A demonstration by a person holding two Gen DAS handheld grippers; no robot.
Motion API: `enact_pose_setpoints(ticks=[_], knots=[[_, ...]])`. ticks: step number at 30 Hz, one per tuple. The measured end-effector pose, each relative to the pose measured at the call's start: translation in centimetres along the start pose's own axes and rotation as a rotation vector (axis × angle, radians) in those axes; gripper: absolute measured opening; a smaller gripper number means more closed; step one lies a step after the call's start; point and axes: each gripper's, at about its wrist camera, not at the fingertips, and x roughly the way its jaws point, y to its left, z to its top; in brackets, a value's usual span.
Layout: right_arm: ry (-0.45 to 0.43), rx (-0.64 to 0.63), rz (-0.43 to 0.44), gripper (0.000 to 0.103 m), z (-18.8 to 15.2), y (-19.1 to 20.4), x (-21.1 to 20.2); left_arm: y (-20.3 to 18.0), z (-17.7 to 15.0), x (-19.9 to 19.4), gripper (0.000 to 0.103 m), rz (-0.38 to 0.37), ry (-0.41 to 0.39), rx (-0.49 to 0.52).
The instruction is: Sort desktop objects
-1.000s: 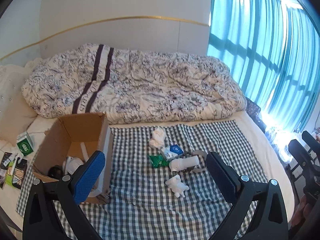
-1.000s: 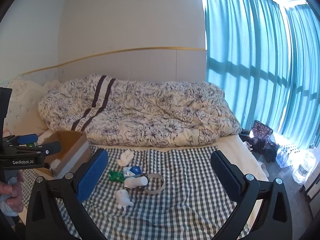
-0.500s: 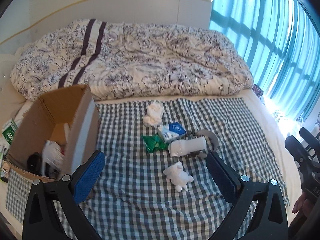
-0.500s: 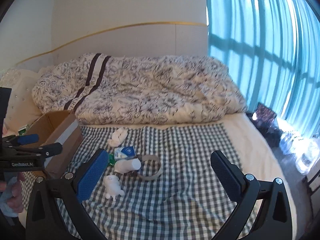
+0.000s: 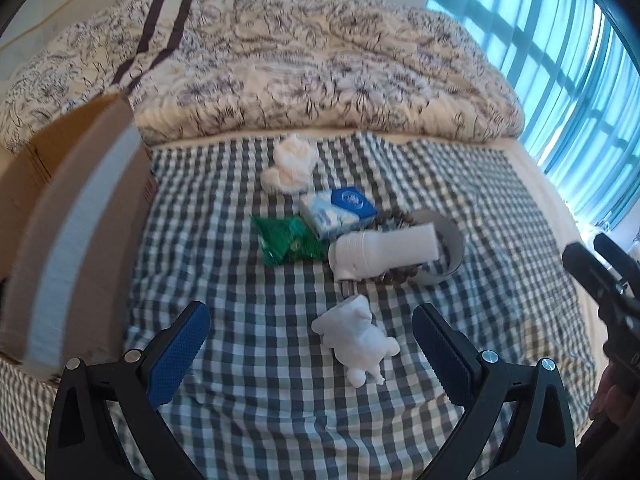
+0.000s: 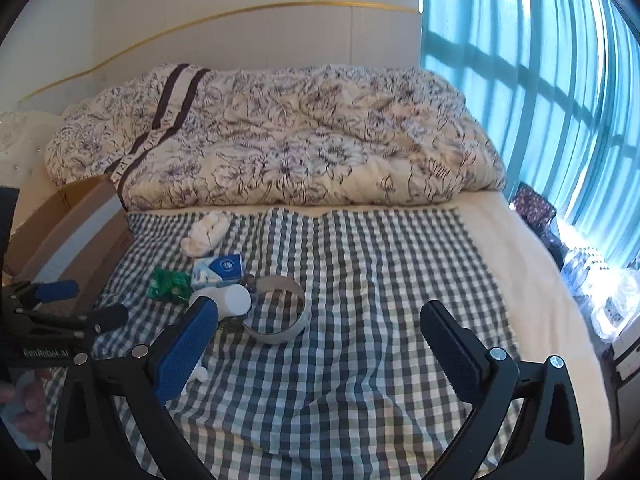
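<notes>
A small white figurine point(image 5: 358, 342) is lying on its side on the checked cloth point(image 5: 260, 420), sitting directly ahead of the left gripper point(image 5: 310, 344) and between the lines of its two fingers, which are standing wide apart with nothing in them. Just beyond the figurine, a white tube point(image 5: 380, 254) is resting across a roll of tape point(image 5: 450, 248), with a green packet point(image 5: 290, 240) and a blue-and-white tissue pack point(image 5: 340, 212) touching on the far left side, and a crumpled white cloth point(image 5: 290, 166) farther out. Off to the gripper's left, a cardboard box point(image 5: 76, 216) is standing open.

By my reading, the step in hand is the reach for the figurine; the next move calls for lowering the fingers to either side of it and closing, then carrying it left to the box.

The right gripper point(image 6: 320, 330) is also empty and spread wide, hanging over bare cloth, with the tape roll just ahead and left. Its view is hiding most of the figurine behind its own left finger, yet it is showing the left gripper from the side, and a hand point(image 6: 24, 408) gripping that tool. The left view alone is showing the figurine whole.
</notes>
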Motion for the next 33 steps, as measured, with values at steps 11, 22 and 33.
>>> enact_pose_setpoints(ticks=[11,22,33], knots=[[0.124,-0.014,0.047,0.069,-1.2,0.3,7.2,-1.6,-1.5,5.2,0.103,-0.024,0.048,0.028],[0.189,0.008,0.054,0.049,-2.6,0.4,11.8,-2.0,-2.2,8.3,0.103,-0.064,0.087,0.010],[0.229,0.028,0.067,0.026,-3.0,0.9,14.3,-3.0,-2.6,8.6,0.064,-0.048,0.063,0.052]])
